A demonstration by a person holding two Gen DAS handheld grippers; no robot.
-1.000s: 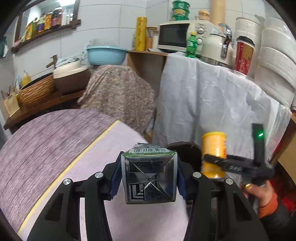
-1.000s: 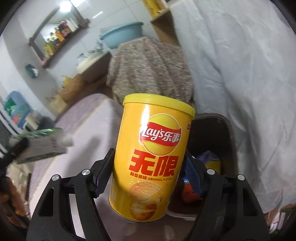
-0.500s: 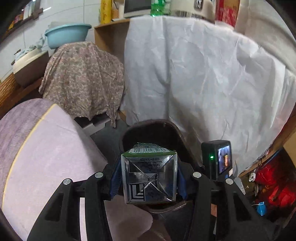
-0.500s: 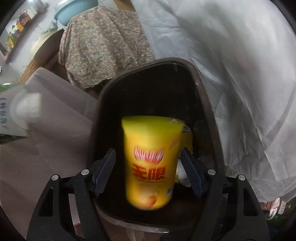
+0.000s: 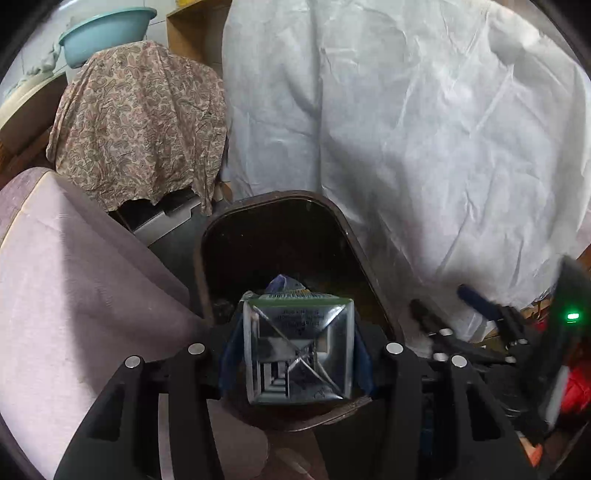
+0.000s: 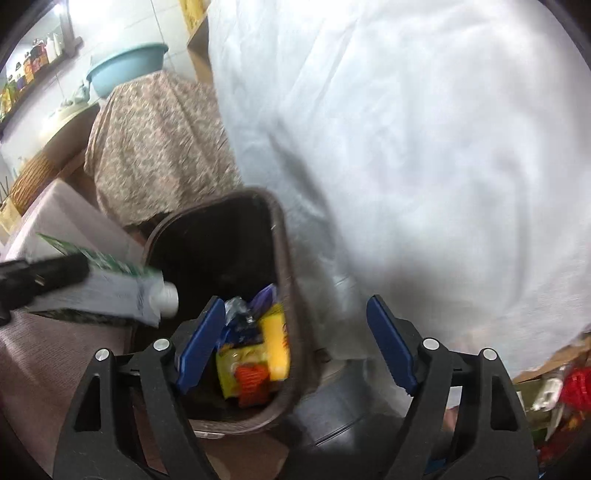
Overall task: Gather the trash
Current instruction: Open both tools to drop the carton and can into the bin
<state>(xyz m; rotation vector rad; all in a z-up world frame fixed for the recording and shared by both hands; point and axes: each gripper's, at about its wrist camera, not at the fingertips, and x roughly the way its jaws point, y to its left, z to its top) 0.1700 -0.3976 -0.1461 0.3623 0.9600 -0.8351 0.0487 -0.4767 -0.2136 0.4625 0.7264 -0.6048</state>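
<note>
A dark brown trash bin [image 5: 354, 236] stands open below both grippers. My left gripper [image 5: 295, 325] hangs over its near rim, its blue pads against a green-and-white drink carton [image 5: 297, 354], and its jaws are opening. In the right wrist view the carton [image 6: 110, 291] points cap-first at the bin [image 6: 284, 236]. My right gripper [image 6: 295, 301] stands open over the bin's right rim, jaws still widening, with nothing between them. The yellow chip can [image 6: 275, 343] lies inside the bin among bright wrappers. The right gripper [image 5: 443, 306] shows blurred at the right of the left wrist view.
A white sheet [image 5: 406, 129] hangs right behind the bin. A paisley cloth [image 5: 140, 122] covers something at the back left, under a teal basin [image 5: 107, 29]. A mauve cushioned surface [image 5: 74, 295] borders the bin's left side. Red items [image 6: 576, 387] lie at the far right.
Both grippers came down over the bin. The right gripper let go of the yellow can, which dropped into the bin, and shifted right. The left still carries the carton.
</note>
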